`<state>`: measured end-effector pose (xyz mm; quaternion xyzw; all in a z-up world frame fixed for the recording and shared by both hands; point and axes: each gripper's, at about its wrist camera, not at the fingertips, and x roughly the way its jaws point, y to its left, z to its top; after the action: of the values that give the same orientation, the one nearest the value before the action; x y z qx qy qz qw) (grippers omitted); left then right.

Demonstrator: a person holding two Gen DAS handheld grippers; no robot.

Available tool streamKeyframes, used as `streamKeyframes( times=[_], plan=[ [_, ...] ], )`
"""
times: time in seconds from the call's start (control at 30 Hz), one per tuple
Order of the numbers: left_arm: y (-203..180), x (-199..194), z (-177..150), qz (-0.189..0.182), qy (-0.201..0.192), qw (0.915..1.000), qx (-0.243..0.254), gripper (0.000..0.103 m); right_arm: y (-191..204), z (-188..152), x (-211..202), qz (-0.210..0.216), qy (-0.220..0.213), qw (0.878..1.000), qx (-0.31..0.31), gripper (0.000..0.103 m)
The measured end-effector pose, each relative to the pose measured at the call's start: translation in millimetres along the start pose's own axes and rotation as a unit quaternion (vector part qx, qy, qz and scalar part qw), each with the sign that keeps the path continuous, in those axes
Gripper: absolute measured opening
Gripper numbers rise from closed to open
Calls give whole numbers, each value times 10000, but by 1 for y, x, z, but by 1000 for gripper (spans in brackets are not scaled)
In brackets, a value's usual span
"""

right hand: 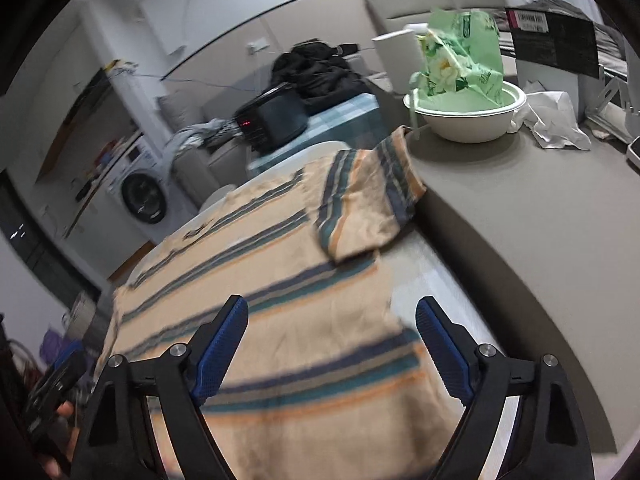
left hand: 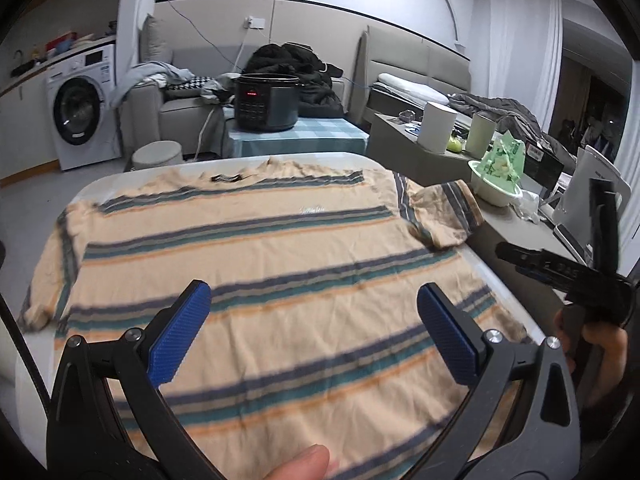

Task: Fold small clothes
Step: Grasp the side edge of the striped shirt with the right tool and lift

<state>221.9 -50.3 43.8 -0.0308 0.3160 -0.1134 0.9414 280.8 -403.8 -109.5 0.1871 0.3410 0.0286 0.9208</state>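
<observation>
A peach T-shirt [left hand: 260,248] with blue, teal and orange stripes lies spread flat on a white table [left hand: 100,184], collar at the far side. Its right sleeve [left hand: 444,212] reaches onto the grey counter beside the table. My left gripper [left hand: 314,288] hovers open above the shirt's lower middle, with nothing between its blue pads. In the right wrist view my right gripper [right hand: 333,303] stands open over the shirt [right hand: 280,320] near its right side edge, with nothing pinched. The same sleeve [right hand: 368,200] lies crumpled ahead of it. The right gripper [left hand: 560,272] also shows at the left view's right edge.
A white bowl [right hand: 468,120] holding a green wrapper stands on the grey counter [right hand: 520,220] just past the sleeve, with crumpled white paper [right hand: 552,120] beside it. Beyond the table are a dark rice cooker [left hand: 266,102], a sofa with clothes and a washing machine [left hand: 80,112].
</observation>
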Motion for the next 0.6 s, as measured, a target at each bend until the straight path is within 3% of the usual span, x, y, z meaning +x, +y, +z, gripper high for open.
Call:
streamKeyframes(
  times=[0.23, 0.3, 0.53, 0.6],
  plan=[
    [10, 62, 31, -117, 286, 9994, -163, 102, -27, 35, 66, -582, 192, 9953, 755, 78],
    [12, 82, 33, -154, 395, 9990, -161, 102, -30, 42, 78, -597, 241, 9940, 885, 71],
    [16, 141, 39, -304, 722, 9968, -182, 102, -27, 59, 99, -723, 122, 9910, 1123, 64],
    [18, 152, 39, -352, 775, 9962, -194, 102, -29, 62, 101, -932, 2, 9867, 1332, 50]
  ],
)
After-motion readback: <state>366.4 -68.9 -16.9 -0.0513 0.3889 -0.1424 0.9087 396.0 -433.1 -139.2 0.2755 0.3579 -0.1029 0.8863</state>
